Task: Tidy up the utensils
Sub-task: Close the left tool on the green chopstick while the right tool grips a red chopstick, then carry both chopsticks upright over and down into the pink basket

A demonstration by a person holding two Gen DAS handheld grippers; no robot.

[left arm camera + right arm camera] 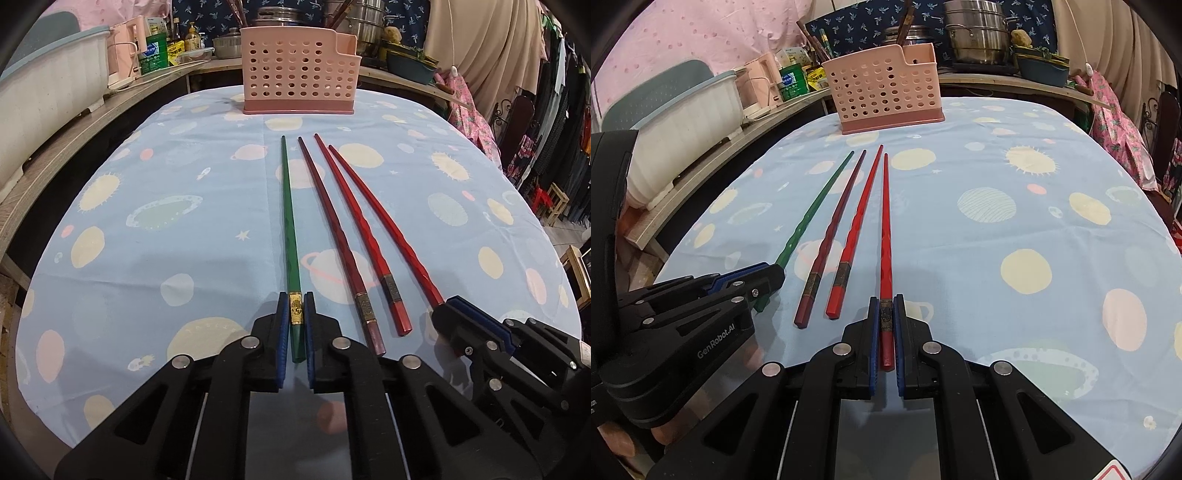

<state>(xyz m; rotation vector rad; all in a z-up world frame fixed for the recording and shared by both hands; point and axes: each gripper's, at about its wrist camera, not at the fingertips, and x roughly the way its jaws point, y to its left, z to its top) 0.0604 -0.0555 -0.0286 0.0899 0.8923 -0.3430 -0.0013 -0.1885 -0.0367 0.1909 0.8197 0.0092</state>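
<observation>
Several chopsticks lie side by side on the table, tips toward a pink perforated utensil basket (298,75) at the far edge, which also shows in the right wrist view (884,88). My left gripper (296,300) is shut on the thick end of the green chopstick (289,214), which lies on the cloth. My right gripper (887,301) is shut on the thick end of the rightmost red chopstick (885,221). Between them lie a dark maroon chopstick (332,229) and a second red chopstick (354,221), both free. The right gripper shows in the left wrist view (448,304) and the left gripper in the right wrist view (772,273).
The table carries a light blue cloth with planets (1015,221). A wooden shelf (74,140) along the left holds a white tub (44,107), bottles and a pink appliance. Steel pots (977,31) stand behind the basket. Clothes hang at the right (554,110).
</observation>
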